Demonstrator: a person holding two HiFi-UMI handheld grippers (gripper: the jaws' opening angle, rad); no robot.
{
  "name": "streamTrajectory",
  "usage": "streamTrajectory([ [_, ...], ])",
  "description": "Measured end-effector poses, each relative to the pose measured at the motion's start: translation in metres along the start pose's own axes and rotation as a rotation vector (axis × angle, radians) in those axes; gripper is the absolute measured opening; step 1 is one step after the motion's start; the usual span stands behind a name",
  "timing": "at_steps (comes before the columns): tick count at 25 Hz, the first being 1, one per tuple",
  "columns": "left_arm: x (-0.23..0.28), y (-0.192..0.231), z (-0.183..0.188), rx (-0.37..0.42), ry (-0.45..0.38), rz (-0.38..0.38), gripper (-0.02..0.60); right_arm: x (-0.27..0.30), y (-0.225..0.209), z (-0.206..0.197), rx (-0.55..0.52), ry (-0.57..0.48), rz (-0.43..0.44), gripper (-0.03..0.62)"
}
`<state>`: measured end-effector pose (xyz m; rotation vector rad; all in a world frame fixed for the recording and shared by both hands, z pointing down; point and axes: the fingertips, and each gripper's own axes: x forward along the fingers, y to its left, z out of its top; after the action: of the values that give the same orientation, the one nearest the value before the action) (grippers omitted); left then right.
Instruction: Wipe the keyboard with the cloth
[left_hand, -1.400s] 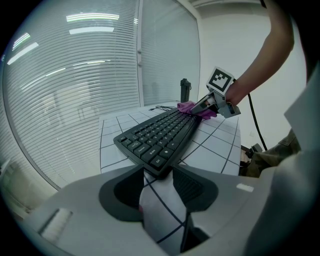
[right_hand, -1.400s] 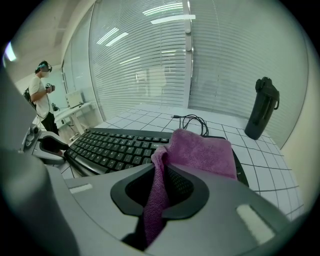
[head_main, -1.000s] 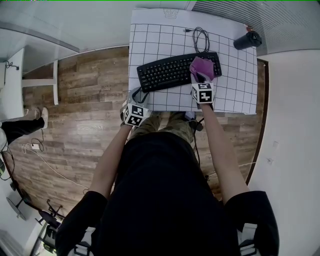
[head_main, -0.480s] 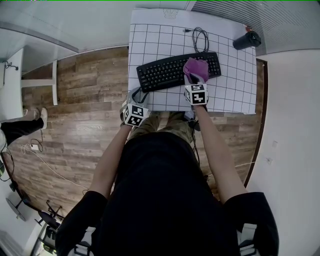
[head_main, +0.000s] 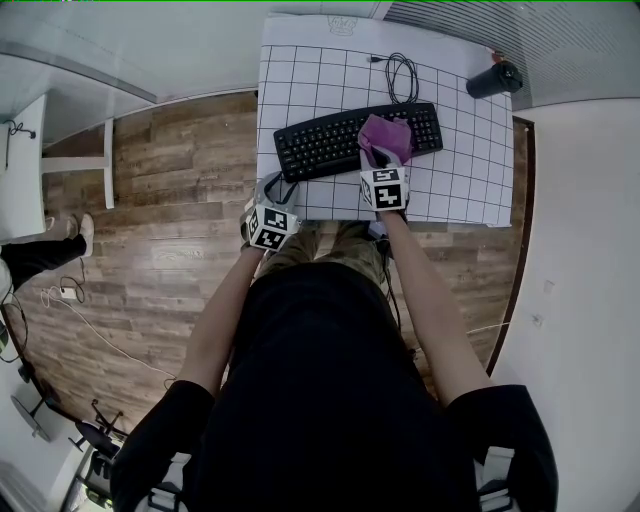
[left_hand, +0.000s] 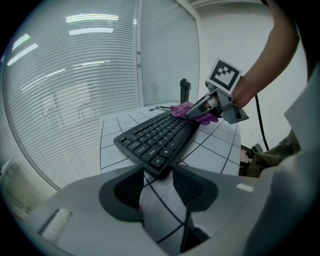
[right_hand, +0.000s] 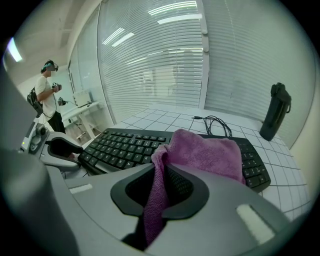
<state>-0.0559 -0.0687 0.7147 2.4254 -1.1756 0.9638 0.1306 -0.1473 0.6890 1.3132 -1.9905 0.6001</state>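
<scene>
A black keyboard (head_main: 318, 146) lies across a white gridded tabletop (head_main: 462, 178). The right claw (right_hand: 159, 189) pinches a purple cloth (right_hand: 206, 150), which drapes over the keyboard's right half. The left claw (left_hand: 159, 186) is spread and empty at the keyboard's near left corner. A black bottle (head_main: 495, 79) stands at the far right.

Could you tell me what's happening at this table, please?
A person is wiping a black keyboard with a purple cloth. The right gripper is shut on the cloth, which lies on the keyboard's right half. The left gripper is open and empty at the keyboard's near left corner.
</scene>
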Motion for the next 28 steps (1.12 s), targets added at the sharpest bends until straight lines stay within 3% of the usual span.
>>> streamTrajectory([
  [28, 0.000, -0.001, 0.000, -0.002, 0.000, -0.007, 0.155, 0.005, 0.084, 0.000, -0.057, -0.003, 0.134, 0.055],
])
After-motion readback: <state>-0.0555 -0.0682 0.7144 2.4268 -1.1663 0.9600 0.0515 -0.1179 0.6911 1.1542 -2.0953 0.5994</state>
